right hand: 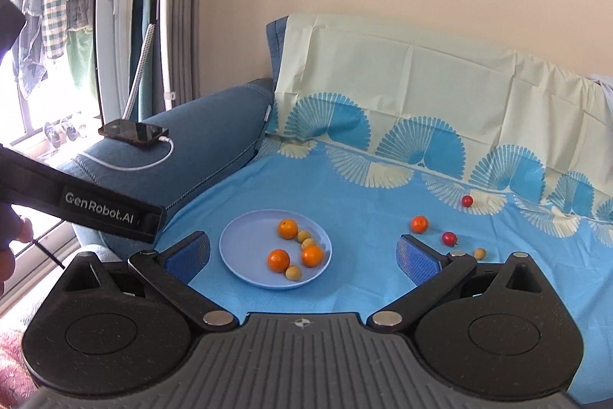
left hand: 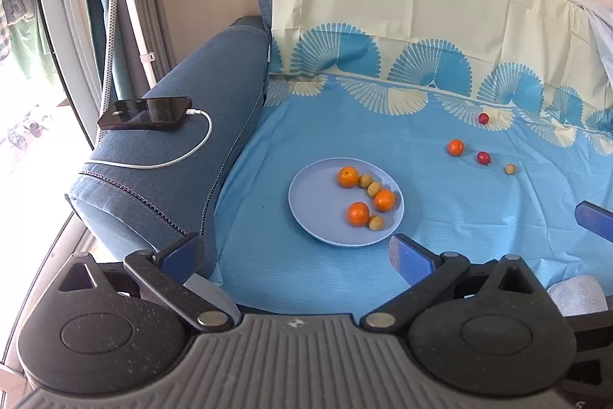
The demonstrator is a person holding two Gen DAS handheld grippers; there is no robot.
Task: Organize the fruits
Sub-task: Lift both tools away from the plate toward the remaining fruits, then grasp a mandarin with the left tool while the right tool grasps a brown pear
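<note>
Left gripper [left hand: 295,252] spread wide, empty, plate [left hand: 306,202] just ahead

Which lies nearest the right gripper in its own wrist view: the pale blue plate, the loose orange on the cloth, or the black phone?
1. Pale blue plate, just ahead of the right gripper.
2. Loose orange, right, farther back.
3. Black phone, far left on the armrest.

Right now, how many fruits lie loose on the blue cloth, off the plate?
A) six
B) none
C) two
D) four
D: beside the plate lie one orange, two red fruits and one small tan fruit, all on the cloth.
</note>
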